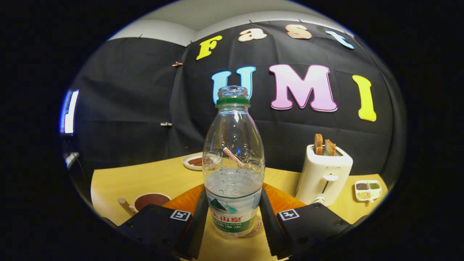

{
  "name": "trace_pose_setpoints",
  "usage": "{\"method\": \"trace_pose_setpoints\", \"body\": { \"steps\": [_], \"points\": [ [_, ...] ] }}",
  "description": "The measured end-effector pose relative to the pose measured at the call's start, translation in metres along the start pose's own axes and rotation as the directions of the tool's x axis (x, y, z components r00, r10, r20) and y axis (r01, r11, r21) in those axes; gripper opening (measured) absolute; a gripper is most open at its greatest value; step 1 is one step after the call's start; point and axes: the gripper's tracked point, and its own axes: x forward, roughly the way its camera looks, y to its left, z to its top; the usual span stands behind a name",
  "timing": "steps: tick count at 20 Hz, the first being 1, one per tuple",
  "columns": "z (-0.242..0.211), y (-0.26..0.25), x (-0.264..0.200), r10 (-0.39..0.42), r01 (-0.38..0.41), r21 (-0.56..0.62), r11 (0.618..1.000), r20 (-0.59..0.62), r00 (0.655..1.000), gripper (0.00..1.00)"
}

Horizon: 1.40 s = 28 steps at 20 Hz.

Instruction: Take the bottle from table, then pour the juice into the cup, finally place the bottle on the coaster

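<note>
Bottle [233, 170], clear plastic, uncapped, part-filled, stands upright between the fingers of the gripper [233, 221], its base over a round coaster [256, 226] whose printed rim shows beside its right side. From left to right: a cup [150, 200] with a dark inside and a handle sits near the table's [145, 179] left edge, just beyond the left finger; bare yellow tabletop lies open beyond it. Behind the bottle, a small white plate [194, 161] holds something dark. Both fingers flank the label closely; whether they press on it cannot be told. To the right, a white toaster [324, 174] holds two slices, and a small divided dish [367, 190] lies near the table's right edge.
</note>
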Motion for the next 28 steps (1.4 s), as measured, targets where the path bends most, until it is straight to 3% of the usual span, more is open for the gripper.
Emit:
{"method": "trace_pose_setpoints", "body": {
  "steps": [4,20,28],
  "points": [
    [0.007,-0.011,0.012,0.030,-0.031,0.044,0.999,0.021,0.999,0.72],
    [-0.035,-0.036,0.045,-0.021,0.022,0.048,0.999,-0.038,0.999,0.75],
    [-0.048,-0.031,0.049,-0.007,0.010,0.053,0.999,-0.067,0.998,0.78]
  ]
}}
